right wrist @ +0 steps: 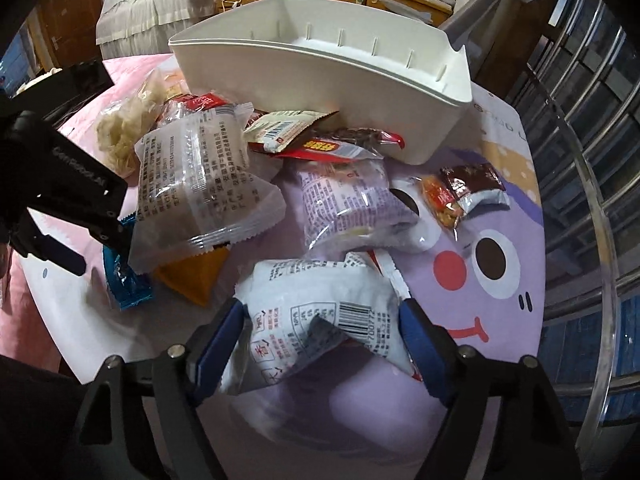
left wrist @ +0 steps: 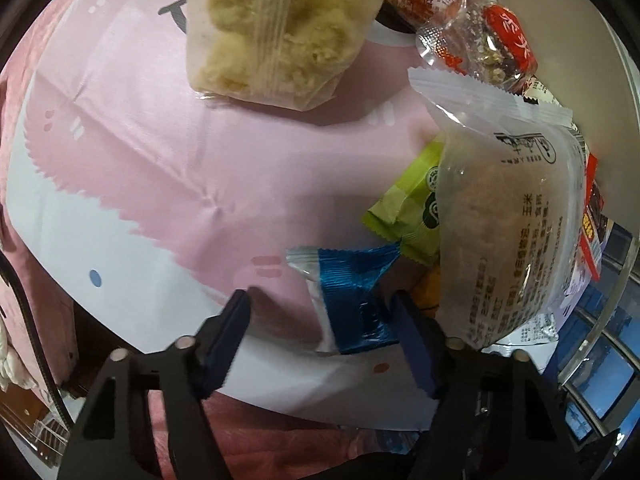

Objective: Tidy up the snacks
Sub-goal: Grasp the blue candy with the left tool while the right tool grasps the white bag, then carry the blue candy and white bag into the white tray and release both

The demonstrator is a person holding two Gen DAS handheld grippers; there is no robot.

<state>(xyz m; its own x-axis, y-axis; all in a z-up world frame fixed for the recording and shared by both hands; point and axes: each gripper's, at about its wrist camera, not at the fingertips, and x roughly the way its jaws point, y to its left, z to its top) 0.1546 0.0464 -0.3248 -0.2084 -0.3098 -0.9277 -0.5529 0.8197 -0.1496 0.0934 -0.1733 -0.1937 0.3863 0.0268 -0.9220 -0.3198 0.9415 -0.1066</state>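
My right gripper (right wrist: 322,330) brackets the white barcode packet (right wrist: 316,320), fingers against both its sides, though I cannot tell whether they grip. My left gripper (left wrist: 322,320) is spread wide around the blue wrapper (left wrist: 356,300), not yet closed. I judge a firm mid-body pinch best, then a lift clear of the clear-wrapped cake (right wrist: 200,184) toward the white bin (right wrist: 320,80) beyond.

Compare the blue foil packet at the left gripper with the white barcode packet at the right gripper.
The blue foil packet is shiny, opaque blue and slim; the white barcode packet is white, puffy and printed with text. The blue one lies nearer one finger of the open left gripper; the white one fills the right gripper. Both are sealed snacks with crimped ends.
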